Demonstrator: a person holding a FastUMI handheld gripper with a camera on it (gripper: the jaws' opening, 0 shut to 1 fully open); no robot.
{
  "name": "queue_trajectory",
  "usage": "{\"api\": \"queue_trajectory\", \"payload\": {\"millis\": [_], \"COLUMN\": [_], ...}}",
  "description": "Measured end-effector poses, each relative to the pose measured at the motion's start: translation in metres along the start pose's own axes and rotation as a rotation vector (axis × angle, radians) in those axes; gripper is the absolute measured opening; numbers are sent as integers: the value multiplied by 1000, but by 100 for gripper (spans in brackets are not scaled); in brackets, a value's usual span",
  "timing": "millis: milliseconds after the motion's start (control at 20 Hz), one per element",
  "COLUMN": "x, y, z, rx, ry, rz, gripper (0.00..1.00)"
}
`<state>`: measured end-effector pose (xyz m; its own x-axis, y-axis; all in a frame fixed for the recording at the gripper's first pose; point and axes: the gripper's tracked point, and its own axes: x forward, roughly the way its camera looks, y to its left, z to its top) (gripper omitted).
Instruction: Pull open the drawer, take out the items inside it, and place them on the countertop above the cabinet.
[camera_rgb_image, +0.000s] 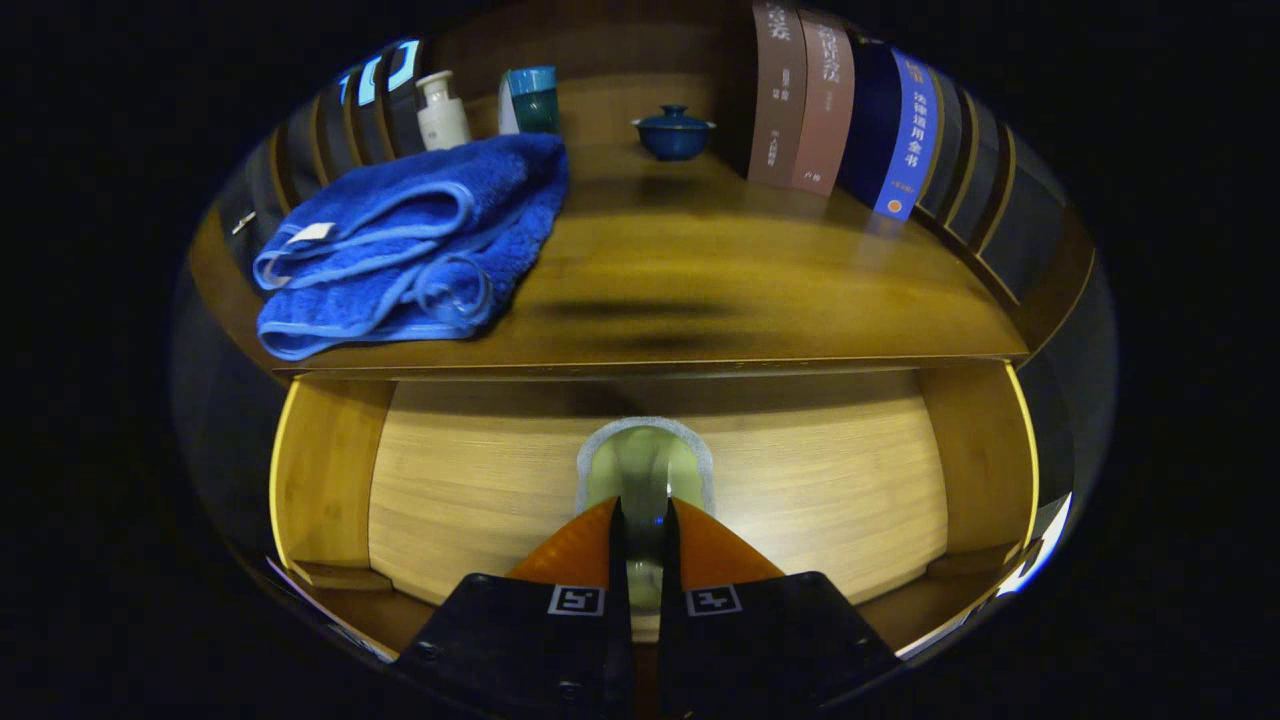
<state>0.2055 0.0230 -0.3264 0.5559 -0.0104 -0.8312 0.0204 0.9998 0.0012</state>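
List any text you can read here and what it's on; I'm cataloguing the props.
"法律适用全书": on the blue book spine.
Brown book spines: characters too blurred to read.
White tag on the blue towel: nothing legible.
Hand-held gripper, fingers closed on a pale green item in the open drawer: square coded markers, no words.

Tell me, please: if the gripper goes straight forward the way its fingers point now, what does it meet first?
The gripper is already shut on a greenish sponge with a grey edge. Straight on, the sponge would probably meet the drawer floor or back wall first; depth is unclear.
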Motion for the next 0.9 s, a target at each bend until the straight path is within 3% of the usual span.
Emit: {"api": "queue_trajectory", "payload": {"millis": [550,900], "x": [-112,-126], "y": [-16,-13], "z": [41,114], "rx": [-16,-24], "ry": [-250,-406], "rz": [11,28], "gripper": [14,15]}}
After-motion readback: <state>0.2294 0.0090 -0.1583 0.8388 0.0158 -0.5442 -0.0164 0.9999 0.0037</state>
